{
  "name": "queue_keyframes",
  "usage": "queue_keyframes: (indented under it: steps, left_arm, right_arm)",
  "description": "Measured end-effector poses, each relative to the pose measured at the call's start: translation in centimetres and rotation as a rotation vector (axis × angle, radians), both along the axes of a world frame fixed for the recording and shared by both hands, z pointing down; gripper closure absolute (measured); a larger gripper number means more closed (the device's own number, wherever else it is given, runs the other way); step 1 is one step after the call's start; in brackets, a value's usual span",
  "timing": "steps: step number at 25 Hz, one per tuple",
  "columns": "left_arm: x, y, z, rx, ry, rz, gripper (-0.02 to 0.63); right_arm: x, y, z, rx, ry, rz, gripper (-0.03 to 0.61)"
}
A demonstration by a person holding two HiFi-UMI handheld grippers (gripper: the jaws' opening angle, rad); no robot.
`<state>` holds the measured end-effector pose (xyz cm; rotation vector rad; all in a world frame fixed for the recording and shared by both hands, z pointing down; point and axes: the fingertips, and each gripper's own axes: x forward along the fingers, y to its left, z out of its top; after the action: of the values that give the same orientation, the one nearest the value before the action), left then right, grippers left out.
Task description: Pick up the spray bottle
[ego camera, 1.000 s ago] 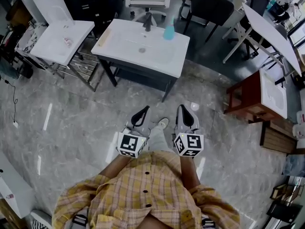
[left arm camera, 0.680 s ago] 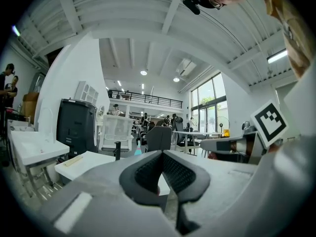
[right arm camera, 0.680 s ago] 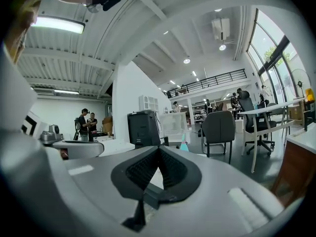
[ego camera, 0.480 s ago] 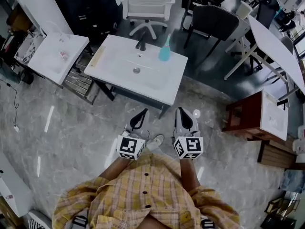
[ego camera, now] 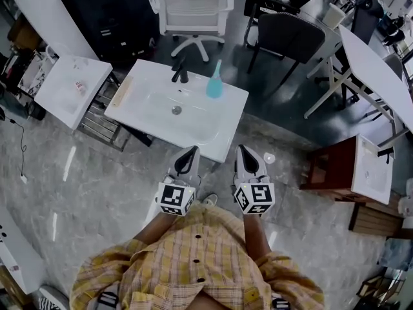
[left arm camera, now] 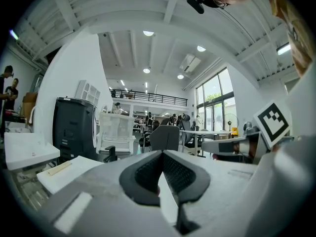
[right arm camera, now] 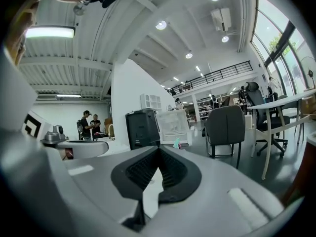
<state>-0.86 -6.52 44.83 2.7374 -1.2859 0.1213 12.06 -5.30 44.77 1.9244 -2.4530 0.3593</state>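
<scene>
The spray bottle (ego camera: 214, 82) stands on the sink top (ego camera: 145, 105), well ahead of the left gripper (ego camera: 191, 152) and right gripper (ego camera: 244, 151). Both are pinched closed with nothing inside. The bottle looks light and slippery, so grab its fat middle.

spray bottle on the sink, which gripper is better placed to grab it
Right gripper, narrowly: its view has the spray bottle almost dead ahead, while the faucet stands on the bottle's left side.

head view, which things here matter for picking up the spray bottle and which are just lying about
Part of the job: spray bottle, standing on the white basin top; left gripper and right gripper, both shut and empty.
Just about: black faucet, second basin, white chair, dark chair.
</scene>
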Motion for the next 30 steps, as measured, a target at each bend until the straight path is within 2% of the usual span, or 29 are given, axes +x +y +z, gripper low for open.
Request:
queue_keyframes:
  steps: [16,30]
  left_arm:
    - [0.8,-4.6,0.4,-0.028,-0.029,-0.031,0.615]
    - [3.9,-13.6,2.1,-0.074,-0.045,-0.01,0.615]
  right_arm:
    - [0.2,-2.5,2.1,-0.057,-0.021,0.003,0.576]
    - [2.6,-9.7,3.1,-0.093,-0.044,0.047,0.577]
